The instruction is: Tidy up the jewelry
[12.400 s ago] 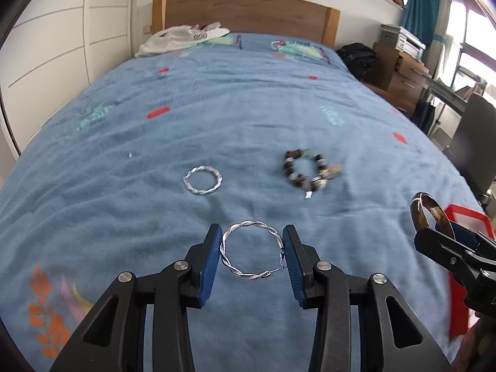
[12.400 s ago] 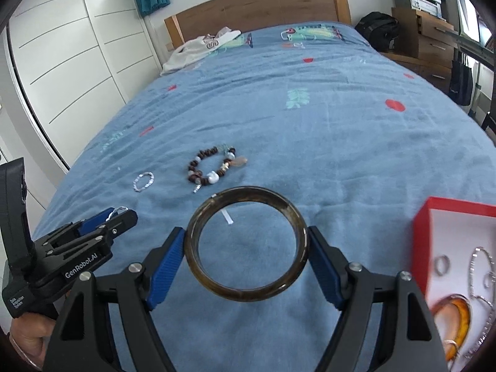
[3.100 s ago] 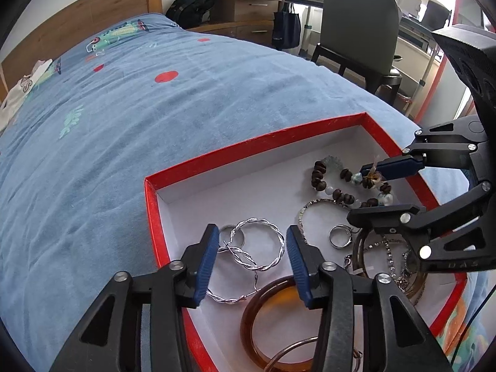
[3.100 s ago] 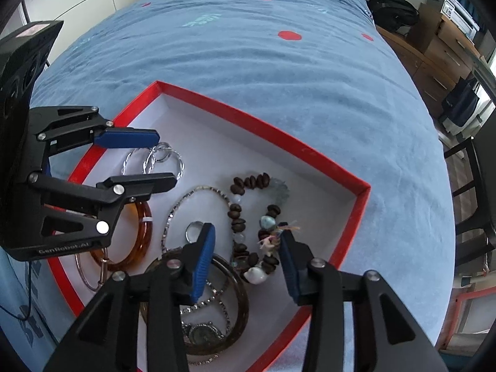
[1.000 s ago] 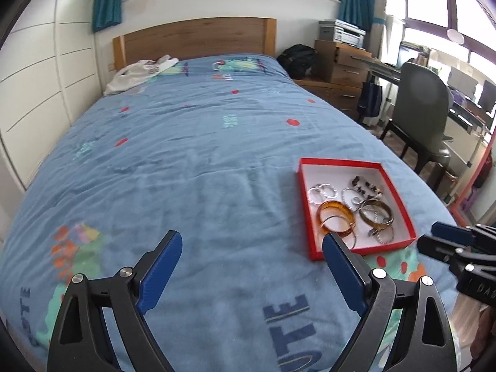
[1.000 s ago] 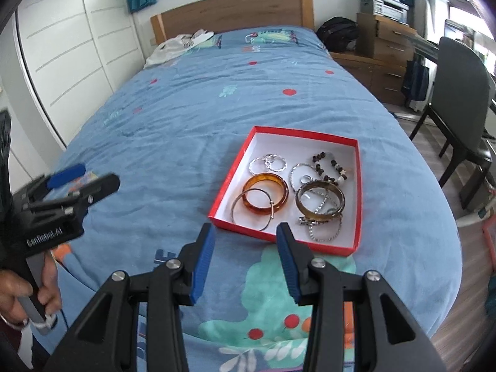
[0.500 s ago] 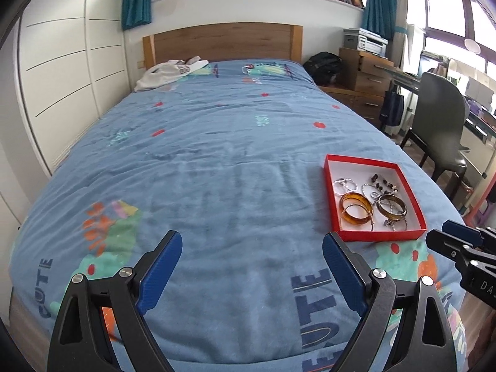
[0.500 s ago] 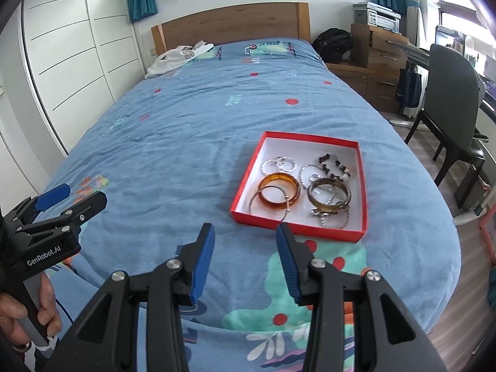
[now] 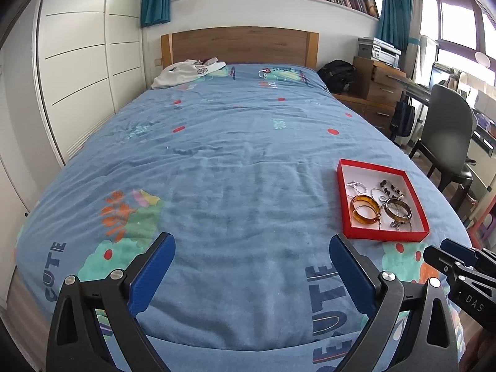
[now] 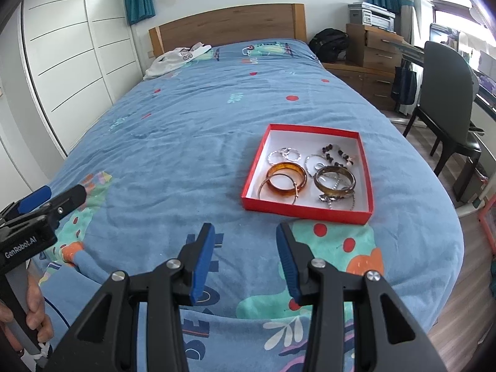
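A red box point(image 10: 305, 209) point(image 9: 386, 235) with a white inside sits on the blue bedspread near the bed's right side. It holds an amber bangle point(image 10: 286, 179) point(image 9: 365, 212), a dark bangle point(image 10: 334, 181), twisted silver rings point(image 10: 283, 155), a beaded bracelet point(image 10: 338, 155) and thin chains. My left gripper point(image 9: 250, 249) hangs over the bed's foot, well left of the box; its jaws are opening wide with nothing between them. My right gripper point(image 10: 245, 232) stands open and empty, short of the box's near edge.
A white garment point(image 9: 186, 71) lies by the wooden headboard point(image 9: 238, 46). White wardrobe doors point(image 9: 77, 62) line the left. On the right stand a dark chair point(image 9: 449, 133), a wooden dresser point(image 9: 378, 80) and a black backpack point(image 9: 336, 73). A hand point(image 10: 34, 313) grips the left tool's handle.
Both grippers have drawn back from the box toward the foot of the bed, so more of the room shows. The left jaws have spread a little wider.
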{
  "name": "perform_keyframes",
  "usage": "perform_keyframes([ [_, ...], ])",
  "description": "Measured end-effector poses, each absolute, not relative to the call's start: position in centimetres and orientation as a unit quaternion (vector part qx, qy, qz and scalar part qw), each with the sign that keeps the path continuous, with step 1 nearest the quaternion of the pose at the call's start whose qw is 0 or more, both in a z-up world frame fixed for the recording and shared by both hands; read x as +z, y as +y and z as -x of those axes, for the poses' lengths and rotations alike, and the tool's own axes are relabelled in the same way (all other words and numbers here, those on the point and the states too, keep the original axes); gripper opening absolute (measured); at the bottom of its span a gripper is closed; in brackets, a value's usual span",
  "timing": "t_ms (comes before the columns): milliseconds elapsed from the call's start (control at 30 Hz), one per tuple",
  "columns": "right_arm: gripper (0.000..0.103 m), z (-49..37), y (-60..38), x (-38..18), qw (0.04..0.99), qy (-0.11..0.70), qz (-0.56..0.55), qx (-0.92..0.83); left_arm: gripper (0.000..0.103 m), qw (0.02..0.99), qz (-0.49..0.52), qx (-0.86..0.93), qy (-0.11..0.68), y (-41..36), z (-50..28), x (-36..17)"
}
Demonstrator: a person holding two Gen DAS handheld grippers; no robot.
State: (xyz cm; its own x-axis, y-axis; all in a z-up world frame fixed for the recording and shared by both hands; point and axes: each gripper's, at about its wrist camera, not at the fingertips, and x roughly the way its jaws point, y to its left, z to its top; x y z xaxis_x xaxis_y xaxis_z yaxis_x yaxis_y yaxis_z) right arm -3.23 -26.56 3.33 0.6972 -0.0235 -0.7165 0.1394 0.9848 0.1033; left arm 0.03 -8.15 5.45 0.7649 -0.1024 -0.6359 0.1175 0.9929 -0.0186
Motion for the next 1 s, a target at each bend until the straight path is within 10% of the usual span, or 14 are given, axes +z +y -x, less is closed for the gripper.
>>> perform_keyframes([
  [167, 0.059, 3.7, -26.5, 2.9, 0.918, 0.386, -0.070, -0.053, 0.099, 0.939, -0.010, -0.059, 0.340, -8.1, 0.1, 5.4],
  [1000, 0.065, 2.7, -26.4, 0.8, 0.910, 0.405, -0.062, -0.060, 0.099, 0.930, 0.003, -0.067, 0.361, -7.2, -1.1, 3.8],
])
